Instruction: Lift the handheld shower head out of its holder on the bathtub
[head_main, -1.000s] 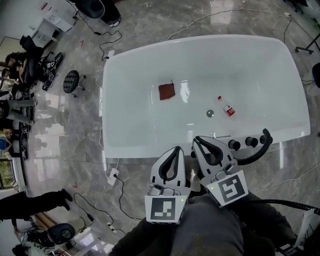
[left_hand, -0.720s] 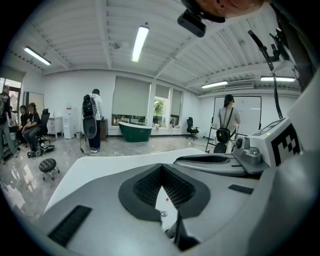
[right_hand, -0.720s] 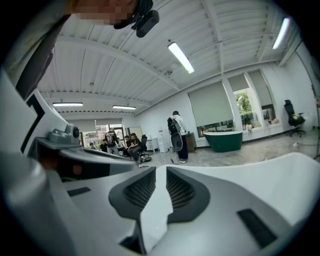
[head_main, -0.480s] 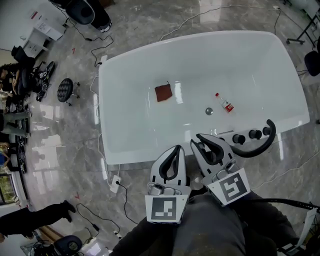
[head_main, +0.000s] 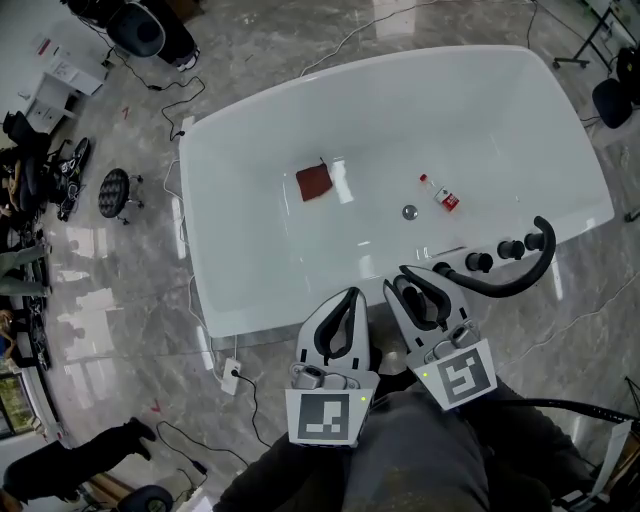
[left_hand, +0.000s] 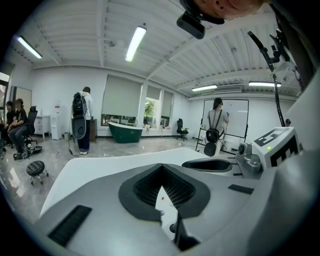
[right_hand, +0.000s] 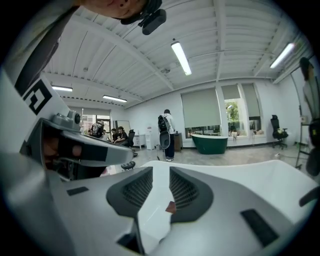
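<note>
A white bathtub (head_main: 250, 300) fills the middle of the head view. On its near rim at the right lies the black, curved handheld shower head (head_main: 508, 281), next to three black knobs (head_main: 506, 248). My right gripper (head_main: 418, 281) hovers just left of the shower head's near end. Its jaws have just been opening and stand apart with nothing between them, as the right gripper view (right_hand: 161, 186) also shows. My left gripper (head_main: 348, 297) is beside it over the tub's near edge, with its tips together and nothing held (left_hand: 161, 172).
Inside the tub lie a brown-red cloth (head_main: 314, 182), a small bottle (head_main: 441, 196) and the drain (head_main: 409, 212). Cables and a socket block (head_main: 232, 375) lie on the marble floor at the left. A black stool (head_main: 113, 187) and people stand further left.
The right gripper's jaws have parted from closed to open. Both grippers have edged closer to the tub's near rim and the shower head. The left jaws look unchanged.
</note>
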